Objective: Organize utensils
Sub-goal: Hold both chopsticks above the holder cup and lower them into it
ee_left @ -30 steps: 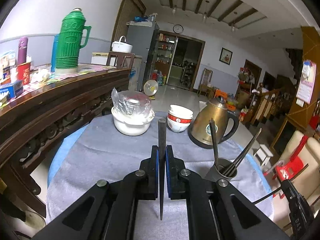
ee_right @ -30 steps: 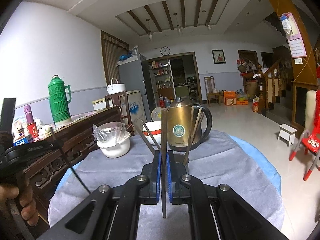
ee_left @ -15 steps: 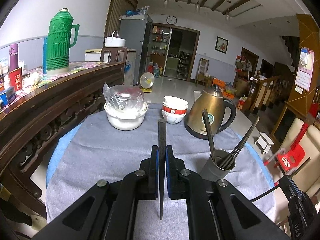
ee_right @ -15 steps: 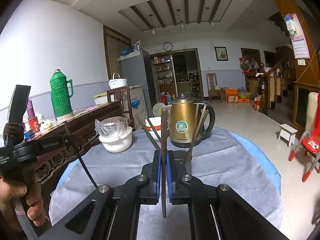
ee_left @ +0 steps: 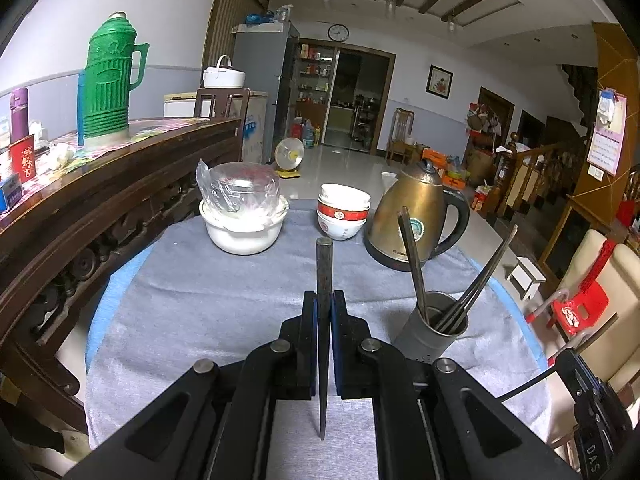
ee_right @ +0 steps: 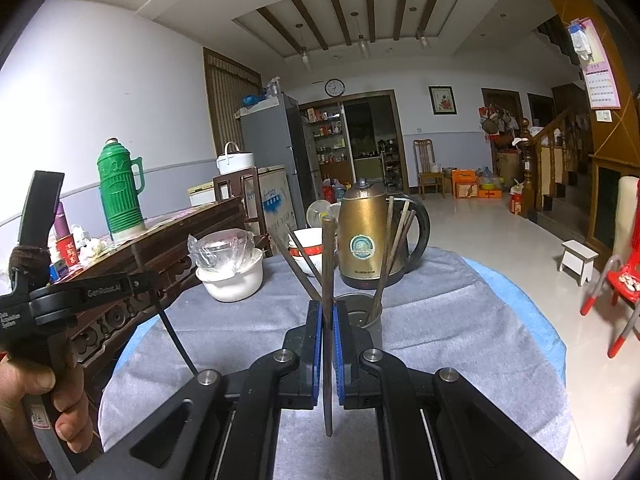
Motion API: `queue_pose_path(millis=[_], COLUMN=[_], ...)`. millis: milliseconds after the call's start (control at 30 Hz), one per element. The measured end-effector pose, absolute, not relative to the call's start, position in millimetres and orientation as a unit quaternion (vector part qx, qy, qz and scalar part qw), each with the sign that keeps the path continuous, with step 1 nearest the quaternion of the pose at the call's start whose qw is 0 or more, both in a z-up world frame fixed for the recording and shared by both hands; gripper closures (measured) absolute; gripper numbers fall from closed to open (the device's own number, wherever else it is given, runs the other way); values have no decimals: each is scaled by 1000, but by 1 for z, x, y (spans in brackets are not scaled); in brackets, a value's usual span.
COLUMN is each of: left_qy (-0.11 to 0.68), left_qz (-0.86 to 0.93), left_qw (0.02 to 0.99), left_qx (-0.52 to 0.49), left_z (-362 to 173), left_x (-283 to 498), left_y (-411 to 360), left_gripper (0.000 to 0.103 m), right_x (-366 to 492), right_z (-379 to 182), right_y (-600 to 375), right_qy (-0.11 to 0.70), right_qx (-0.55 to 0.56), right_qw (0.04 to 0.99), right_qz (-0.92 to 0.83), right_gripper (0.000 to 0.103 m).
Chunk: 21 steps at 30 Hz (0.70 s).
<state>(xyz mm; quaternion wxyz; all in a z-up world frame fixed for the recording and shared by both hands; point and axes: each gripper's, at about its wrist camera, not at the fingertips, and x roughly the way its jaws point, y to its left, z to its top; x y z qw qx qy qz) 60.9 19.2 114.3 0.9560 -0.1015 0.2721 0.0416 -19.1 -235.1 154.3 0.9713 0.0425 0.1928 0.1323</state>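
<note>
Two chopsticks (ee_left: 323,280) held in tongs; five in one holder (ee_left: 434,334); one kettle (ee_left: 416,220); one green thermos (ee_left: 108,84).

Both handheld tools are matte black. The left gripper (ee_left: 324,304) has two angular black link arms, each pinned with round silver screws, and its jaws are lined with blue pads. The right gripper (ee_right: 329,312) is built the same way: black arms, silver screw heads, ribbed blue pads. Seen from the right gripper, the left tool's body carries white lettering, "GenRobot.AI" along one arm and small "Data Acquisition System" text on the rounded housing below it. A brown band wraps the post above that housing, and a thin black cable runs out from it. A white label sticks to the handle under the hand (ee_right: 48,412).
</note>
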Motion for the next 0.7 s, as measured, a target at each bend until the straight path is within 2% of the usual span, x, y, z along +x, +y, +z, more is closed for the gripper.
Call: queue_pose_path(millis=[700], left_qy=[234], left_qz=[8], left_qw=[962], left_qx=[-140], left_z=[148], left_x=[61], left_y=[27], left_gripper=[97], right_x=[-18], right_z=[172], right_y=[-244], right_qy=[173], right_qx=[49], right_qw=[975], right_qz=[133], right_gripper=[97])
